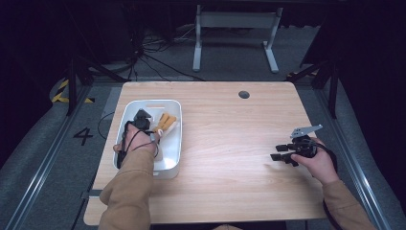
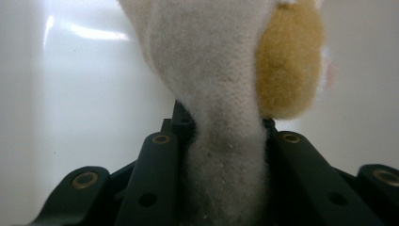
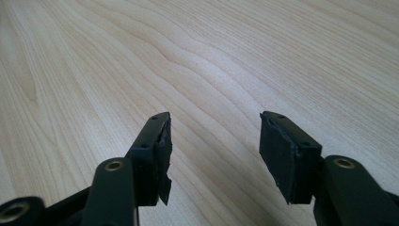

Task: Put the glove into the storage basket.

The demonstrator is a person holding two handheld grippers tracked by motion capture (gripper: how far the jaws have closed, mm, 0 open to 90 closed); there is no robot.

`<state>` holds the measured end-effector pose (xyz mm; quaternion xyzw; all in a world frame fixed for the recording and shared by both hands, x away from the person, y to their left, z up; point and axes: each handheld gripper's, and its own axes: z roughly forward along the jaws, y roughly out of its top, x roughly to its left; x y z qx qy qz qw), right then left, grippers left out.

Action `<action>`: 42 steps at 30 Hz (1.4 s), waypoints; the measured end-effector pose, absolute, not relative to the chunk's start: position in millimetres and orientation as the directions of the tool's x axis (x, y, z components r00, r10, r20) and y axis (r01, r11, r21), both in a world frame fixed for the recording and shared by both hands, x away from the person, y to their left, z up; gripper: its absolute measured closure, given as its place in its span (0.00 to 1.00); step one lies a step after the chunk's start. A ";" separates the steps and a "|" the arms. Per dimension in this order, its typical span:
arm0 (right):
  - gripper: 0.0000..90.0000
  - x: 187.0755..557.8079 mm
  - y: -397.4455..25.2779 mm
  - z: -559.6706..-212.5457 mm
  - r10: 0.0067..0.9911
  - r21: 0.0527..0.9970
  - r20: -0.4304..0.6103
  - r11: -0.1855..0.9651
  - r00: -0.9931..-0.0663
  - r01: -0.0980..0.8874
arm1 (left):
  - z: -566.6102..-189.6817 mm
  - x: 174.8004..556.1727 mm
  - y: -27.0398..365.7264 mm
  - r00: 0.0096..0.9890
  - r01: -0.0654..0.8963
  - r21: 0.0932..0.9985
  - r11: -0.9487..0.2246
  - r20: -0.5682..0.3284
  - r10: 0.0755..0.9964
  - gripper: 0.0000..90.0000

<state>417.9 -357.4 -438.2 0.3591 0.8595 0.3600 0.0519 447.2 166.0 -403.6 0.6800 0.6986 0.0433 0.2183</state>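
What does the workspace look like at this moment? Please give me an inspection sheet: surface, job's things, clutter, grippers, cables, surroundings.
Surface: light wooden table, round hole near the far edge.
Job's things: white bin on the table's left side; cream and tan plush toy inside it.
Clutter: nothing seen on the bare wood.
Grippers: left gripper inside the bin, jaws shut on the plush toy's cream part; right gripper open, holding nothing, low over the wood at the right.
Cables: black cable looped over the left hand; more cables on the floor behind the table.
Surroundings: grey floor, white table frame beyond, yellow-black tape and a "4" at the left.
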 end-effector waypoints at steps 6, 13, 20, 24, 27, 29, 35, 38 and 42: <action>0.50 417.9 -356.7 -438.8 0.653 0.656 0.168 0.485 -0.739 0.578 | -407.3 451.8 166.8 0.001 0.926 0.365 0.097 -0.260 0.966 0.80; 0.50 418.2 -358.0 -439.7 0.655 0.654 0.171 0.483 -0.736 0.582 | -416.9 453.7 163.9 -0.006 0.931 0.351 0.102 -0.265 0.964 0.80; 0.49 417.7 -358.1 -439.5 0.658 0.655 0.171 0.480 -0.733 0.583 | -421.1 455.6 164.7 -0.022 0.936 0.333 0.111 -0.261 0.965 0.80; 0.49 417.9 -358.5 -440.2 0.660 0.656 0.174 0.476 -0.731 0.586 | -425.7 457.0 165.2 -0.032 0.944 0.308 0.122 -0.282 0.959 0.79; 0.49 418.0 -358.9 -440.5 0.662 0.654 0.175 0.475 -0.729 0.589 | -428.4 458.1 165.3 -0.039 0.946 0.300 0.125 -0.279 0.959 0.79; 0.49 418.0 -359.1 -440.5 0.663 0.656 0.173 0.474 -0.728 0.588 | -430.2 458.4 165.0 -0.046 0.947 0.292 0.131 -0.280 0.959 0.79; 0.49 417.8 -360.2 -439.2 0.665 0.665 0.168 0.468 -0.727 0.582 | -431.2 457.8 160.9 -0.051 0.939 0.311 0.147 -0.298 0.953 0.54; 0.48 417.8 -360.0 -439.2 0.666 0.666 0.167 0.468 -0.727 0.581 | -429.6 456.9 158.3 -0.032 0.927 0.349 0.135 -0.287 0.958 0.42; 0.47 417.8 -359.6 -439.0 0.664 0.669 0.162 0.470 -0.730 0.576 | -423.1 454.4 156.6 0.013 0.922 0.379 0.085 -0.247 0.969 0.36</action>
